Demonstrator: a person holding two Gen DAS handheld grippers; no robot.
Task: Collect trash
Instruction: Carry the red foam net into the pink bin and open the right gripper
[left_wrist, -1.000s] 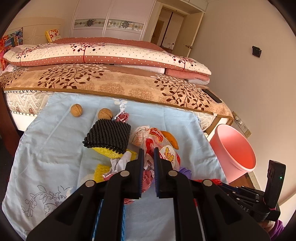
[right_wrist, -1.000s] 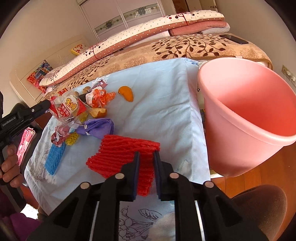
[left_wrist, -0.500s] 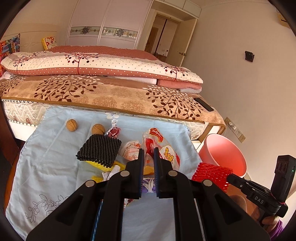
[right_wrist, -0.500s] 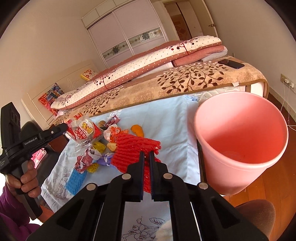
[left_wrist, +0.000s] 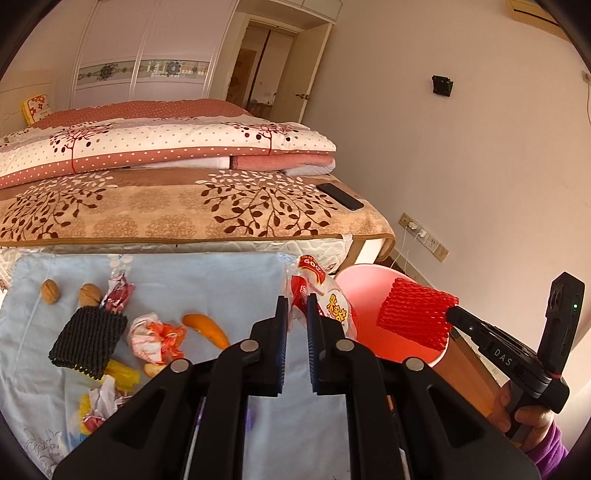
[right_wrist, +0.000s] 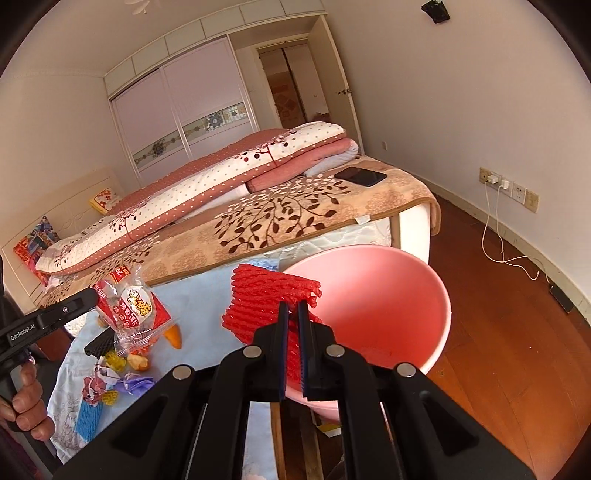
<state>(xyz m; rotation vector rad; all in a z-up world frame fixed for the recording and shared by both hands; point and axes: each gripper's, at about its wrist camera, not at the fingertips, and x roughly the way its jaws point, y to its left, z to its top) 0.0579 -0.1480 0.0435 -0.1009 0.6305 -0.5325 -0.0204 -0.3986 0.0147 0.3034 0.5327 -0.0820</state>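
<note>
My left gripper (left_wrist: 295, 301) is shut on a red and white snack bag (left_wrist: 325, 299), lifted above the blue cloth (left_wrist: 207, 273) beside the pink bin (left_wrist: 360, 275). My right gripper (right_wrist: 291, 308) is shut on a red foam net (right_wrist: 269, 295) and holds it over the pink bin's (right_wrist: 388, 295) near rim. The net (left_wrist: 413, 317) also shows in the left wrist view, above the bin. The bag (right_wrist: 129, 302) shows in the right wrist view, hanging from the left gripper (right_wrist: 94, 293).
On the cloth lie a black foam net (left_wrist: 88, 334), a crumpled orange wrapper (left_wrist: 153, 336), an orange peel (left_wrist: 205, 328), two walnuts (left_wrist: 68, 293), yellow scraps (left_wrist: 122, 374), a purple wrapper (right_wrist: 135, 382) and a blue net (right_wrist: 86, 419). The bed (left_wrist: 184, 206) stands behind, with a phone (left_wrist: 340, 195).
Both grippers have lifted and swung right toward the pink bin. The red net has left the cloth and now hangs over the bin. The snack bag has risen clear of the pile.
</note>
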